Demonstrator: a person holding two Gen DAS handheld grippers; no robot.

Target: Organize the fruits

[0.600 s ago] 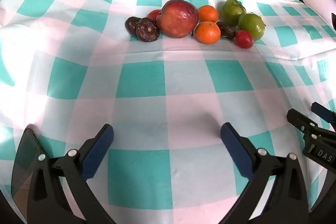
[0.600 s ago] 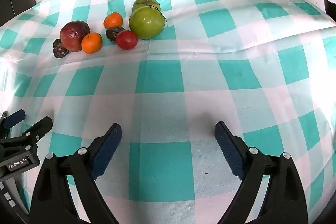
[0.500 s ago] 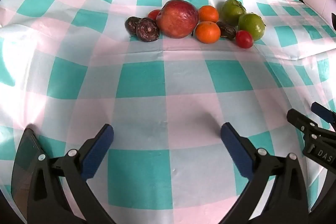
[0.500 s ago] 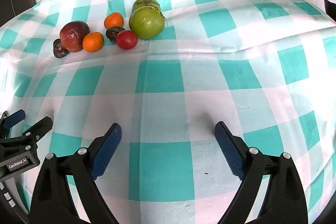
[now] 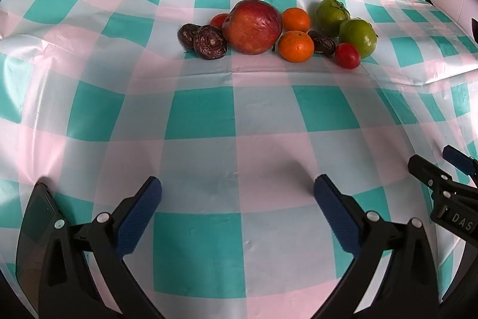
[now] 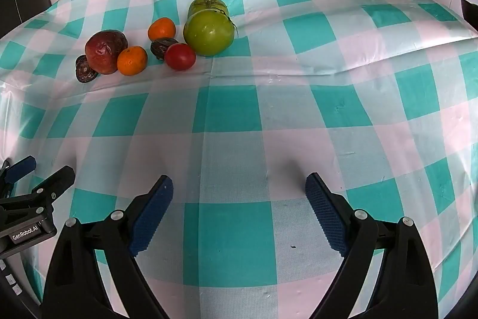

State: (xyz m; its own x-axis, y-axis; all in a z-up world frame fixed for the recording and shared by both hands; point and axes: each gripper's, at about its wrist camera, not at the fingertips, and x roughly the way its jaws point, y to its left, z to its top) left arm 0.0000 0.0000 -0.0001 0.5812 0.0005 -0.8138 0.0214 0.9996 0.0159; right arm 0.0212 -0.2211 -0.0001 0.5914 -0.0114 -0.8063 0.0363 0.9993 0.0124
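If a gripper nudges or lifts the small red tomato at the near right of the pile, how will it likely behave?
The small red tomato looks round and glossy, so it would probably roll on the smooth tablecloth and might slip between pads. It sits close against the green tomato, so a push would likely disturb both.

Fruit cluster (image 5: 277, 30) far back on the tablecloth (image 5: 209, 115), well beyond both grippers' wide-apart jaws.
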